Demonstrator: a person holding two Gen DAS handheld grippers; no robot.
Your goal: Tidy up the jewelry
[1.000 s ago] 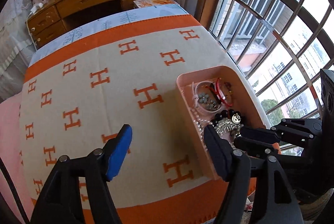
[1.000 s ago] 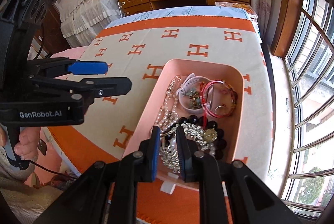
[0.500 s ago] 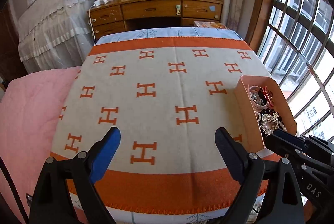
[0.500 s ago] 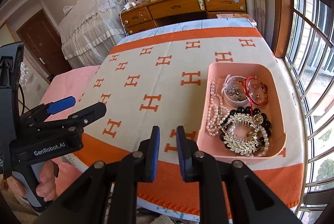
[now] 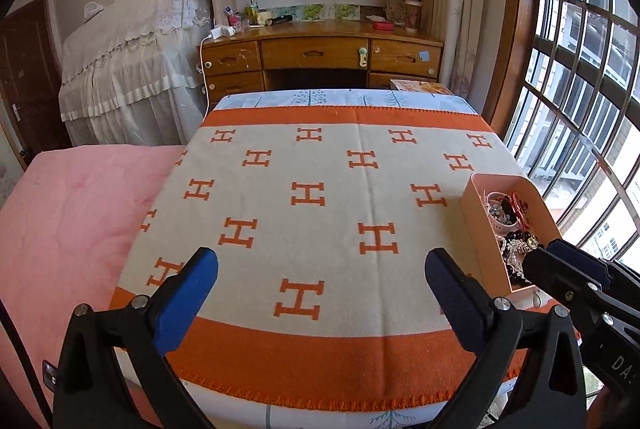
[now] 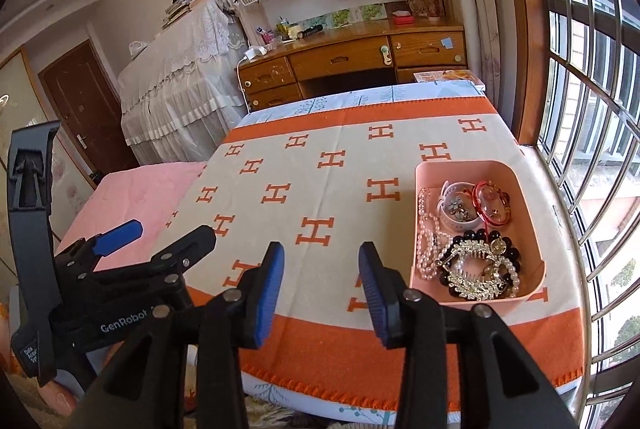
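Jewelry (image 6: pixel 468 241) inside pink tray (image 6: pixel 532 229) on orange-patterned blanket (image 6: pixel 320 189)

Both views face desk (image 5: pixel 324 49), share blanket (image 6: pixel 320 197)

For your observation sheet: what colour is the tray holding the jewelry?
Pale pink. The tray shows best in the right wrist view.

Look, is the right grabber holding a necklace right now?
No, the right gripper is open and empty above the blanket, and the pearl necklace lies in the pink tray.
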